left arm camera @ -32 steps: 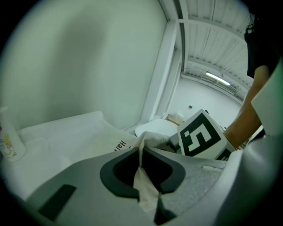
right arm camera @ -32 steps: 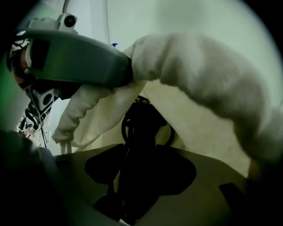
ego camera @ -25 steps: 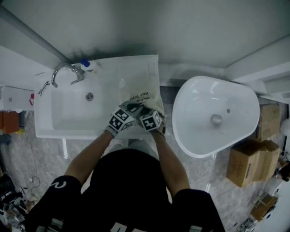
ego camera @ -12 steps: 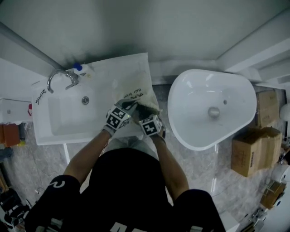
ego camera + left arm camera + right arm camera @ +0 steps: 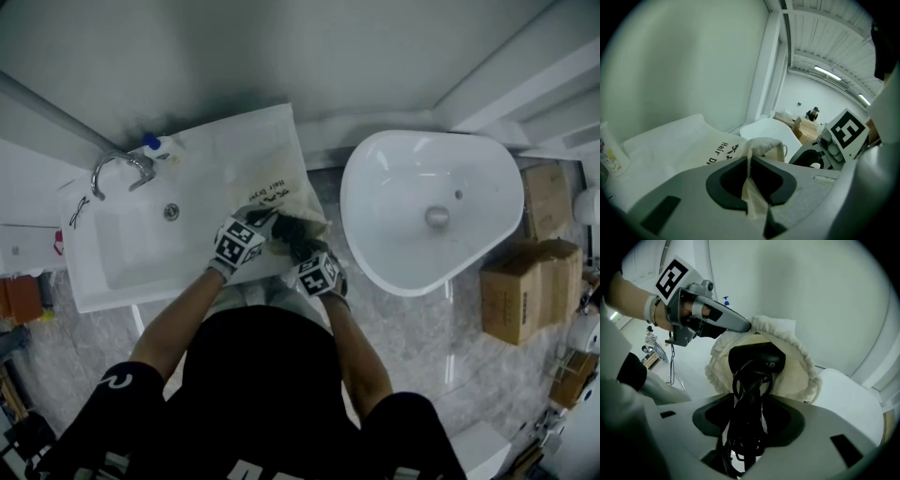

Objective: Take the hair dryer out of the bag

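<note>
A soft cream cloth bag (image 5: 281,200) with a gathered mouth lies on the smooth white counter (image 5: 239,150) right of the basin (image 5: 141,246), the glossy black hair dryer (image 5: 757,359) poking from it. The left claw (image 5: 749,187), nearly closed, pinches the bag's thin rim; the right claw (image 5: 746,439), jaws just eased wider, clasps the hair dryer's cord-wrapped handle.

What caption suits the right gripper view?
Right tongs, jaws just eased wider, grip the black hair dryer at the mouth of the cream bag; left tongs pinch its rim.

Left claw (image 5: 265,222) pinches the bag (image 5: 278,187) — right claw (image 5: 298,246), jaws just eased wider, grips the hair dryer (image 5: 757,359).
</note>
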